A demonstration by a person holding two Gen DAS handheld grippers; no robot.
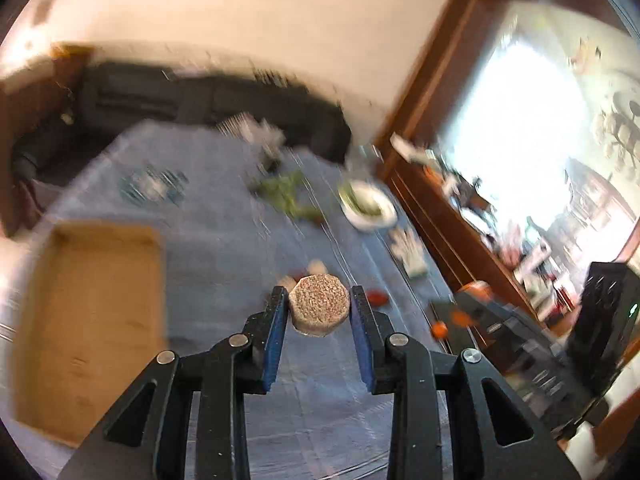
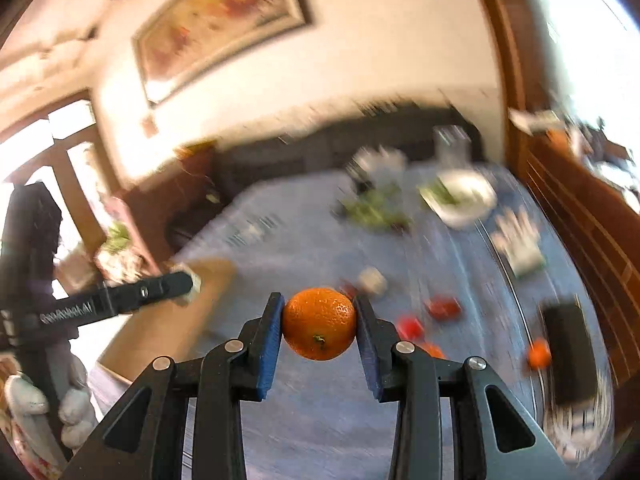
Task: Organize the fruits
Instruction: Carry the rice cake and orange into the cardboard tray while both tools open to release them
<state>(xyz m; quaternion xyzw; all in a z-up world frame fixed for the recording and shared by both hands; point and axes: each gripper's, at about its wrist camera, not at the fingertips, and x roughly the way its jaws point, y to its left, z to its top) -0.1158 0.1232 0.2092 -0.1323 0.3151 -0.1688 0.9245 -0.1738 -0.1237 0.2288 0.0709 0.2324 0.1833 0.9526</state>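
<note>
Far left on the worktop (image 1: 224, 240), under a blue cloth: a flat brown tray (image 1: 96, 320), open side up, nothing seen in it.

In the left hand-held gripper (image 1: 319, 304): a round, flat, brownish speckled piece (image 1: 319, 309), like a short thick disc. Flat rough face turned toward the camera, short axis pointing along the fingers. Blue pads (image 1: 276, 332) pressed on both sides, so clenched tight on it, lifted above the cloth. Hard to say what kind of food.

In the right hand-held gripper (image 2: 319, 322): an orange (image 2: 319, 323), round with no long side, small green stem end turned down and toward the camera. Pads (image 2: 269, 344) squeezing left and right sides. Held up above the cloth, right of the tray.

Seen from the right camera, at far left: the other gripper's black finger over the tray, plus a gloved hand (image 2: 76, 412), partly cut off.

Below and beyond the orange on the cloth: small red things (image 2: 443, 307), a pale lump (image 2: 372, 280), one more orange ball (image 2: 539, 354) by a black box (image 2: 568, 354). All smeared, hard to name.

Far side: a green leafy heap (image 2: 374, 210). Right of it, a white bowl (image 2: 476, 200) with something green inside, too blurry to name. Nearer right, a pale glove-like thing (image 2: 520, 244).
</note>
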